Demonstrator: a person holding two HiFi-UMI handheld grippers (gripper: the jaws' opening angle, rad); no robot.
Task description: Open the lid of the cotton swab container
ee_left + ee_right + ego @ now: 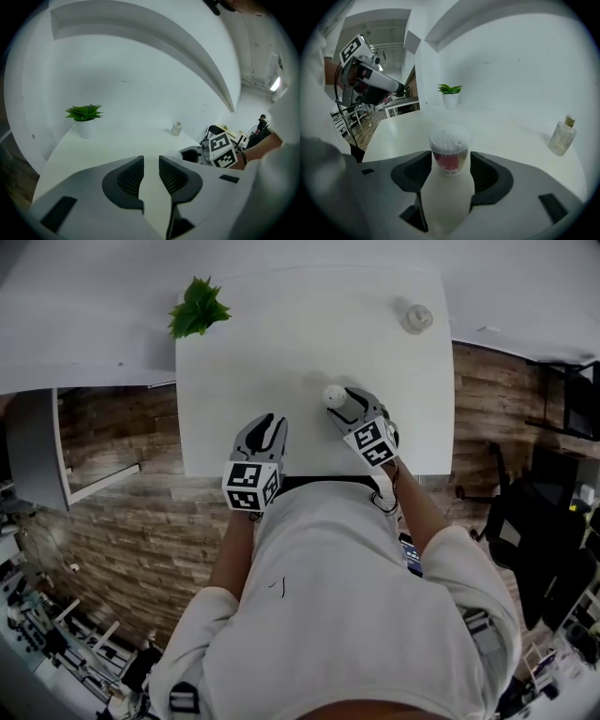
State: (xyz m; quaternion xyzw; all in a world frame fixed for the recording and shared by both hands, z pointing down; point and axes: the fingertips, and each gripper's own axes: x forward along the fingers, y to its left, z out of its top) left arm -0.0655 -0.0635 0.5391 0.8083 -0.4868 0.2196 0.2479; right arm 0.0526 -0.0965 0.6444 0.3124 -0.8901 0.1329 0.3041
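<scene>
Approach step. The cotton swab container (449, 152) stands on the counter (309, 334) between the spread right tongs (451, 158), untouched. The left tongs (151, 161) are narrowly parted and empty. Next, probably: clamp the body, then lift the lid.

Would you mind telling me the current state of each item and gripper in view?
Cotton swab container: upright, lid apparently on.
Right gripper: open, jaws either side of the container, not pressing it.
Left gripper: jaws narrowly apart, empty.
Small bottle: upright, capped.
Potted plant: upright.
</scene>
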